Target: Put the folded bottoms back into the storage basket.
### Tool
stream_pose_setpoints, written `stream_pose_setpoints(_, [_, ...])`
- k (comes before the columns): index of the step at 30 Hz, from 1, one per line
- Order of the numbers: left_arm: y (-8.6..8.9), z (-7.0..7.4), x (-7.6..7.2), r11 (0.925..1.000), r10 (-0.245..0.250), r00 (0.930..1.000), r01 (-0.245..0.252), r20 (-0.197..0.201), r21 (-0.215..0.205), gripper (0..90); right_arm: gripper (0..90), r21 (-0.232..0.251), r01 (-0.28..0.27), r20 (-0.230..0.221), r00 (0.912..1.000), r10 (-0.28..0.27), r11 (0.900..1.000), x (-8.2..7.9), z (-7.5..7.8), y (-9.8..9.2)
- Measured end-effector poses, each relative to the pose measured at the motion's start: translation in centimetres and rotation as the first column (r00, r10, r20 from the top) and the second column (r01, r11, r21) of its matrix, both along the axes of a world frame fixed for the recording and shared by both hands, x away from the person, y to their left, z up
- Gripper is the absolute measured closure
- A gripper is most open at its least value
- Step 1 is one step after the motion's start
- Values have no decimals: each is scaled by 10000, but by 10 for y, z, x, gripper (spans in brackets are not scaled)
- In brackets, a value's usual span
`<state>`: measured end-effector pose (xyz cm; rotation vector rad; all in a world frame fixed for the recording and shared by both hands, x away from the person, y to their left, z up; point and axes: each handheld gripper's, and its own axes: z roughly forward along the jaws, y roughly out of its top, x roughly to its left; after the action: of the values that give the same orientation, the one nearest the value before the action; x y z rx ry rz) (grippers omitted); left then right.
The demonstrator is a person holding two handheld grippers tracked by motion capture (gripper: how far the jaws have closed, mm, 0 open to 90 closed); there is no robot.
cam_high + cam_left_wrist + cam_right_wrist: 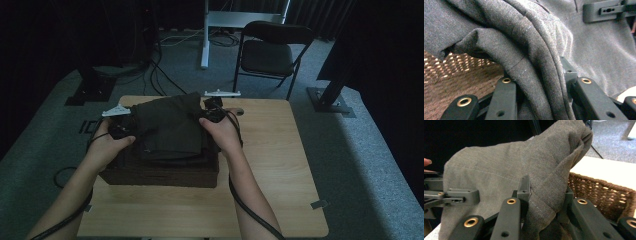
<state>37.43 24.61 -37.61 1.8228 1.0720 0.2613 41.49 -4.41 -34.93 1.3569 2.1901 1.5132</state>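
Observation:
A folded grey-green garment [167, 127] hangs over a dark wicker basket [160, 175] on the left half of a wooden table. My left gripper [126, 126] is shut on its left edge. In the left gripper view the thick folds [536, 50] are pinched between the jaws of that gripper [536, 75], with the basket weave [449, 70] below. My right gripper [207, 116] is shut on the cloth's right edge. In the right gripper view a folded hem [544, 170] sits between its jaws [546, 192], above the basket rim [599, 187].
The light wooden table [280, 165] has bare surface to the right of and in front of the basket. Behind it stand a black folding chair [270, 50], a white desk leg [205, 40] and black stand bases on grey carpet with cables.

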Motion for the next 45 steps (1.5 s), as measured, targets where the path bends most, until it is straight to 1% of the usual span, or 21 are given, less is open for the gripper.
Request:
stream_pose_setpoints(6, [5,-20,11,10000,-19,9997,21,-256,85,674,711,176,123,-307,9995,-117,9998,6,-24,4])
stream_pose_setpoints(10, [4,-28,15,9995,0,9991,13,-435,307,674,711,163,184,-427,9989,-177,9997,9,-36,5])
stream_pose_setpoints(11, [4,-34,18,9991,48,9976,-19,-692,415,674,711,27,233,-535,9983,-231,9997,11,-43,8])
stream_pose_setpoints(13, [5,-40,20,9985,123,9959,-74,-899,545,673,712,-165,278,-635,9976,-288,9995,13,-49,12])
stream_pose_setpoints(16, [6,-48,24,9973,320,9930,-243,-1136,688,672,711,-468,352,-674,9970,-383,9983,16,-58,18])
stream_pose_setpoints(18, [6,-50,25,9965,369,9927,-279,-1149,788,672,712,-641,405,-668,9968,-448,9971,17,-63,23])
stream_pose_setpoints(19, [6,-56,28,9952,478,9899,-358,-1332,909,672,712,-705,437,-692,9964,-486,9966,18,-67,25])
stream_pose_setpoints(20, [5,-59,30,9938,522,9887,-376,-1409,1042,671,712,-799,470,-707,9961,-527,9957,19,-70,26])
stream_pose_setpoints(21, [5,-59,30,9938,522,9887,-376,-1409,1042,671,712,-799,470,-707,9961,-527,9957,19,-70,26])
stream_pose_setpoints(22, [4,-61,34,9907,659,9861,-464,-1527,1280,671,712,-967,517,-757,9954,-592,9940,21,-76,30])
stream_pose_setpoints(24, [0,-64,36,9865,726,9855,-483,-1536,1562,671,712,-1128,614,-757,9947,-702,9917,23,-81,33])
stream_pose_setpoints(25, [0,-64,36,9865,726,9855,-483,-1536,1562,671,712,-1128,614,-757,9947,-702,9917,23,-81,33])
stream_pose_setpoints(26, [-4,-66,39,9800,741,9867,-452,-1444,1940,670,711,-1273,709,-746,9939,-809,9893,24,-85,34])
stream_pose_setpoints(27, [-6,-67,41,9778,748,9878,-458,-1366,2044,669,712,-1328,739,-742,9937,-843,9884,24,-88,35])
stream_pose_setpoints(29, [-8,-69,42,9766,726,9883,-430,-1344,2108,670,711,-1376,836,-790,9923,-950,9870,25,-92,34])
stream_pose_setpoints(32, [-9,-79,45,9735,708,9865,-361,-1475,2260,669,711,-1388,973,-1040,9882,-1123,9855,27,-100,34])
stream_pose_setpoints(33, [-9,-81,45,9722,751,9869,-407,-1427,2306,670,712,-1451,986,-1115,9871,-1153,9845,27,-104,35])
stream_pose_setpoints(37, [-8,-88,45,9725,792,9860,-440,-1470,2286,670,711,-1519,1043,-1250,9844,-1238,9829,28,-113,37])
stream_pose_setpoints(41, [-5,-97,46,9747,915,9838,-567,-1543,2164,666,710,-1763,1024,-1221,9846,-1249,9790,30,-117,42])
stream_pose_setpoints(43, [-4,-100,46,9752,974,9837,-640,-1513,2117,662,709,-1815,1089,-1356,9816,-1346,9773,32,-119,44])
stream_pose_setpoints(45, [-3,-104,46,9753,1011,9849,-702,-1407,2094,652,706,-2130,1055,-1329,9818,-1358,9713,33,-122,47])
